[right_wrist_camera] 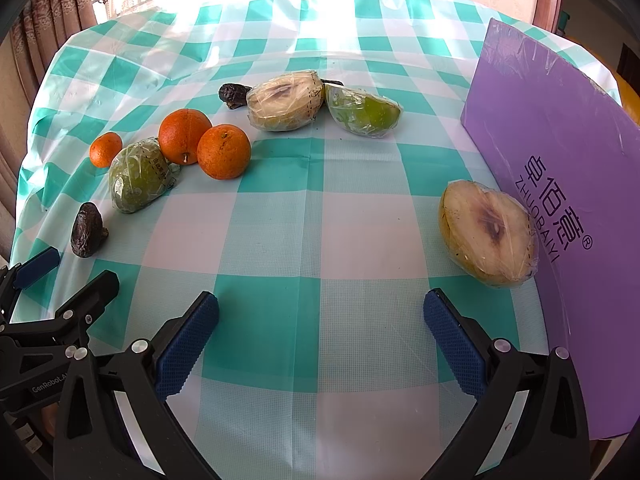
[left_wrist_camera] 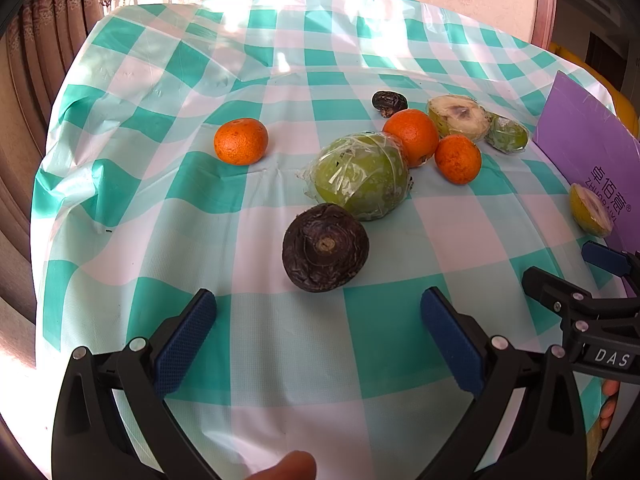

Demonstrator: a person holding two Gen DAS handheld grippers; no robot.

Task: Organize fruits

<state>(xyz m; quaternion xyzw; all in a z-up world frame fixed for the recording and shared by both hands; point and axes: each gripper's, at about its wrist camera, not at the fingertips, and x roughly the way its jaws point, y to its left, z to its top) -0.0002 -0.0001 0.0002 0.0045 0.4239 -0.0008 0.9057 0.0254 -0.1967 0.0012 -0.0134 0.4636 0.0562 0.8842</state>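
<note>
My left gripper (left_wrist_camera: 318,316) is open and empty, just short of a dark shrivelled fruit (left_wrist_camera: 325,247). Behind it lie a wrapped green fruit (left_wrist_camera: 360,176), three oranges (left_wrist_camera: 241,141) (left_wrist_camera: 412,136) (left_wrist_camera: 458,159), a second dark fruit (left_wrist_camera: 389,103), and wrapped cut halves (left_wrist_camera: 460,117). My right gripper (right_wrist_camera: 320,320) is open and empty over bare cloth. A wrapped cut half (right_wrist_camera: 486,234) lies to its right, against the purple box (right_wrist_camera: 560,168). The oranges (right_wrist_camera: 223,152), green fruit (right_wrist_camera: 138,176) and cut halves (right_wrist_camera: 284,100) (right_wrist_camera: 362,110) lie further back.
A teal-and-white checked cloth (right_wrist_camera: 312,220) covers the table. The purple box stands upright at the right edge. Curtains and a bright window are behind the far edge. The left gripper shows at the left of the right wrist view (right_wrist_camera: 60,280).
</note>
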